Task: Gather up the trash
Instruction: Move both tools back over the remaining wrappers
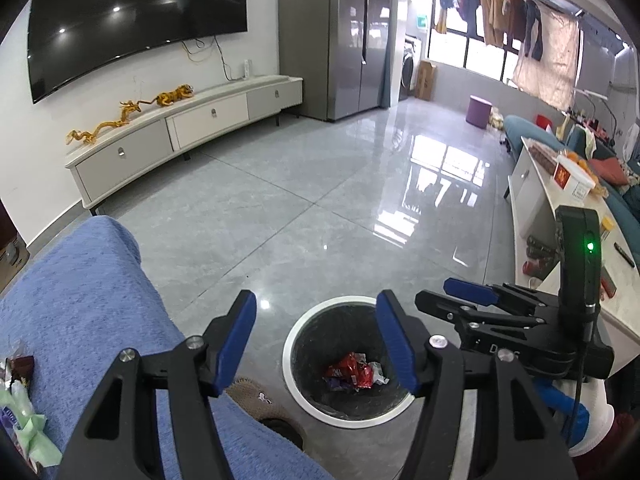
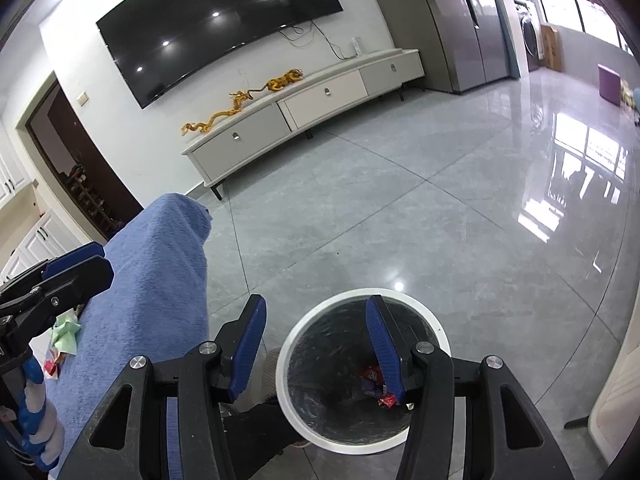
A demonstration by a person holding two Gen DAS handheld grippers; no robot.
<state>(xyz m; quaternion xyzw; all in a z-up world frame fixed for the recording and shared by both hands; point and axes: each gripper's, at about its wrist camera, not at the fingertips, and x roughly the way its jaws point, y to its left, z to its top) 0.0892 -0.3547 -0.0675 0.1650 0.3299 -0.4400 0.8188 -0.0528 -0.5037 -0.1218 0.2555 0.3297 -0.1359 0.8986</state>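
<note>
Left gripper (image 1: 316,340) nearest the lens, blue-padded fingers (image 1: 236,344) spread wide, nothing between them. Held above the trash bin (image 1: 298,336), a round white-rimmed can with a dark liner, standing on the grey tiled floor (image 1: 304,200). Crumpled red wrappers (image 1: 354,372) lay at the bottom of the bin, among silvery scraps. Right gripper (image 2: 316,344) likewise parted and empty, poised over the same bin (image 2: 316,320), its right finger overlapping the rim in that view; wrappers (image 2: 384,398) glimpsed just beside the pad. Seen from the left wrist, right gripper (image 1: 472,300) lay just to the right of the bin, a green light glowing on its upright housing. Blue towel-like cloth (image 1: 80,320) draped over a raised surface to the left of the bin, edge hanging close to the rim. More trash (image 1: 20,408) sat on that cloth near the lower left: pale green paper, a dark brown wrapper, crinkled clear plastic. Same litter (image 2: 64,332) showed from the right wrist, partly behind the left gripper (image 2: 52,280). Farther off, a long white TV cabinet (image 1: 180,132) against the wall, golden dragon figurines (image 1: 128,114) on top, a dark television (image 1: 132,16) mounted above.
</note>
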